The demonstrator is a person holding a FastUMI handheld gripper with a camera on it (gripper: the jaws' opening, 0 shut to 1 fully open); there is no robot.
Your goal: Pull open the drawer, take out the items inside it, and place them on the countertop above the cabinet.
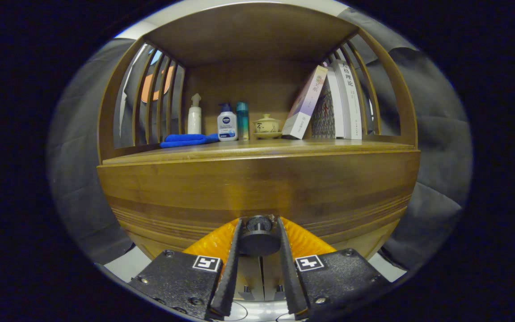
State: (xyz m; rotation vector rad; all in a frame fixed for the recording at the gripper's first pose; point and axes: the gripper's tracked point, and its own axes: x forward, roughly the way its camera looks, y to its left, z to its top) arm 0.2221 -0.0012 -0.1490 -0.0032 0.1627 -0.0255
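Claw [259, 223] points level and square at the cabinet front, low against it. Fingers [233, 250] are nearly closed, one on each side of the dark round drawer knob [259, 236], both pressing on its sides. Knob sits right between the fingertips on the wooden drawer front [257, 188], which looks flush with the cabinet; drawer contents can't be seen. Above the drawer is the table [257, 147], a wooden top under a slatted shelf frame. On it, well beyond the claw: folded blue cloth [188, 140], white pump bottle [194, 115], white-and-blue bottle [227, 123], teal bottle [242, 120], small lidded cup on a saucer [266, 125], several books [329, 105] leaning. Black cloth wall on both sides.
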